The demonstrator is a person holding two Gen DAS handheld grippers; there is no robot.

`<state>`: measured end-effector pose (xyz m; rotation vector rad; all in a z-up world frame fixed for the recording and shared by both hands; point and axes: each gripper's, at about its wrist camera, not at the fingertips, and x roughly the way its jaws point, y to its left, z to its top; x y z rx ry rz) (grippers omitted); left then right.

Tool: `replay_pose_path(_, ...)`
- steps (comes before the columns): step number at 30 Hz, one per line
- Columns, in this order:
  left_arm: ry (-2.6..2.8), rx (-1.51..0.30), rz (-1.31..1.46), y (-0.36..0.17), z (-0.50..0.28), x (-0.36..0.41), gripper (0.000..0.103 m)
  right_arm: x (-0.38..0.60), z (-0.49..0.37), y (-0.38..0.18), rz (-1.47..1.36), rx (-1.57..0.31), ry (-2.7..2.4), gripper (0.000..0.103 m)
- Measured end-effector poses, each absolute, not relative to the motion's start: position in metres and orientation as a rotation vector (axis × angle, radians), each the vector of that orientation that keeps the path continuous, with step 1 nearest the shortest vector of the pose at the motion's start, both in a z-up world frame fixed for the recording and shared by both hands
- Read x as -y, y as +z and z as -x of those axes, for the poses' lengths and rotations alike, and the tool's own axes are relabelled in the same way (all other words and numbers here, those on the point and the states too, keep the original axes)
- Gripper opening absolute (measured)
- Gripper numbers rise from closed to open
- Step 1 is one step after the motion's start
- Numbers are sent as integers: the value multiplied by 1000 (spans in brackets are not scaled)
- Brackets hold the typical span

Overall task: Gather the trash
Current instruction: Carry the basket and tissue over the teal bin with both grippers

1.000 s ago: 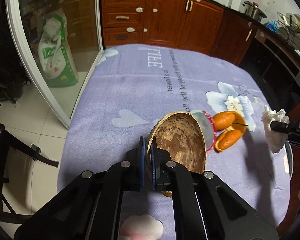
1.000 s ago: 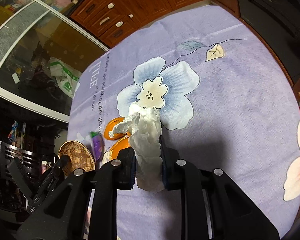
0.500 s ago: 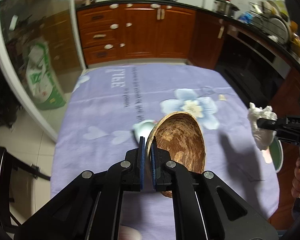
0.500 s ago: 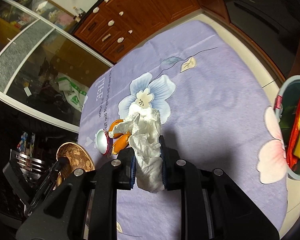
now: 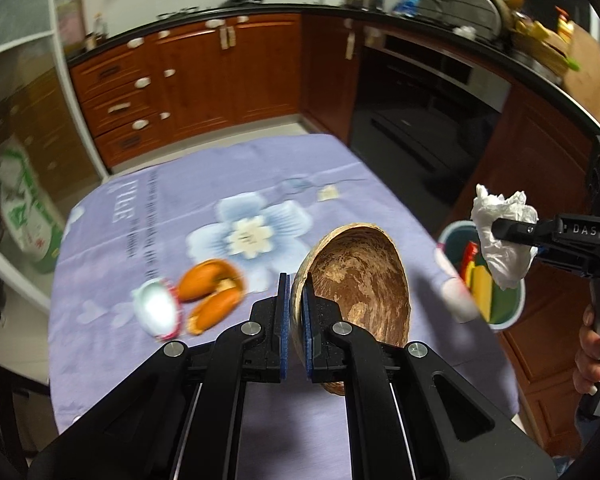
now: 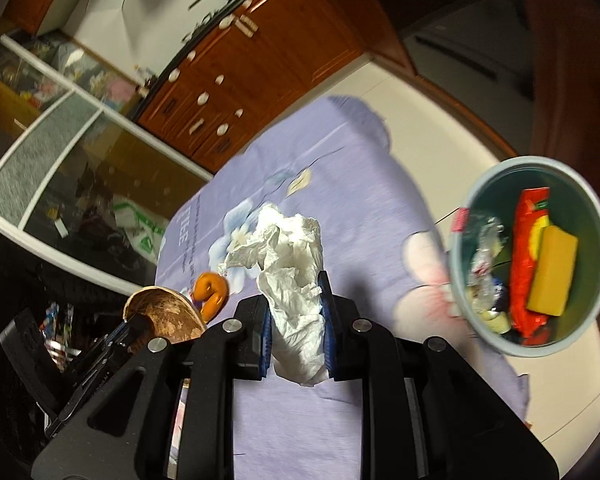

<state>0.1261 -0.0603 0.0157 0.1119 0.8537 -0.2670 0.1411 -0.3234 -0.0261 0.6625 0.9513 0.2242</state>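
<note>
In the right wrist view the right tool (image 6: pixel 295 320) fills the lower middle of the frame, its blue pads pinching a crumpled white tissue (image 6: pixel 294 280) that stands up out of the jaws and hangs a little below them. Just left of it, at the lower left of that frame, the left tool (image 5: pixel 295 312) carries a coconut shell half (image 5: pixel 356 288); in the left wrist view its pads are pressed nearly together on the shell's thin rim, so the bowl of the shell tilts up and to the right of the jaws, hollow side facing the camera. Below both tools lies the desk (image 6: pixel 332 184) under a lilac flowered cloth. The relation that matters is the trash bin (image 6: pixel 476 192): it sits off the right edge of the desk, at the right of the right wrist frame and well apart from the tissue, with its open mouth showing a red wrapper and a yellow block already inside. In the left wrist view the bin (image 5: pixel 508 320) is at right centre, partly behind the tissue, so the right tool is judged the nearer of the two and its load should go in first. Farther back on the cloth, left of the shell, orange peel (image 5: pixel 212 292) and a small white and pink piece remain to be gathered.
</note>
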Motion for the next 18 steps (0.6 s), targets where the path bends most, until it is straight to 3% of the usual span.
replay_pose_path(18,-489,-965,-278,-28,-147,234,6,476,-93,-77,-847,-917,22,19)
